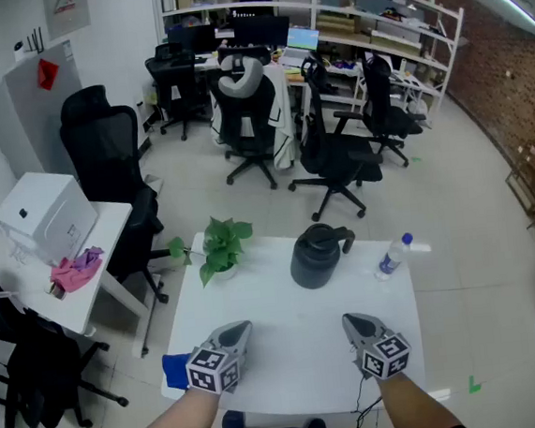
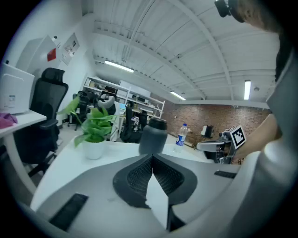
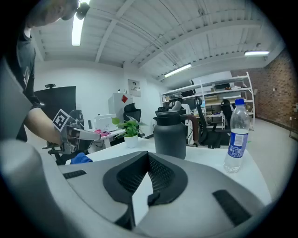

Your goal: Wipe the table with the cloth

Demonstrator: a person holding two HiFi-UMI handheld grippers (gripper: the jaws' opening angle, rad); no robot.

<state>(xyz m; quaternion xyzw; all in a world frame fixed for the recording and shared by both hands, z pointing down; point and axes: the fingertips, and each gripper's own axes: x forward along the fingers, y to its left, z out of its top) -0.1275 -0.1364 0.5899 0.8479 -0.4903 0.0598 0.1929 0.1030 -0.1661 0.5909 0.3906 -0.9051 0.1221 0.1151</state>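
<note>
Far left: second counter (image 1: pixel 108 224) carrying a white box (image 1: pixel 46 215) and a pink rag (image 1: pixel 77 270).

Main white counter (image 1: pixel 292 366): the blue cloth (image 1: pixel 176 370) lies at the near-left corner, just left of the left hand-held gripper (image 1: pixel 236 331). Can't tell if they touch.

Left hand-held gripper: jaws pressed together, nothing between them, over the near edge and pointing across the counter.

Potted plant (image 1: pixel 222 246) stands at the far-left edge. Dark jug (image 1: pixel 317 255) is at far centre, lid on, handle to the right.

Right hand-held gripper (image 1: pixel 355 322): jaws also pressed together, empty, near edge, well apart from the left one.

Water bottle (image 1: pixel 394 255) stands upright, right of the jug.
</note>
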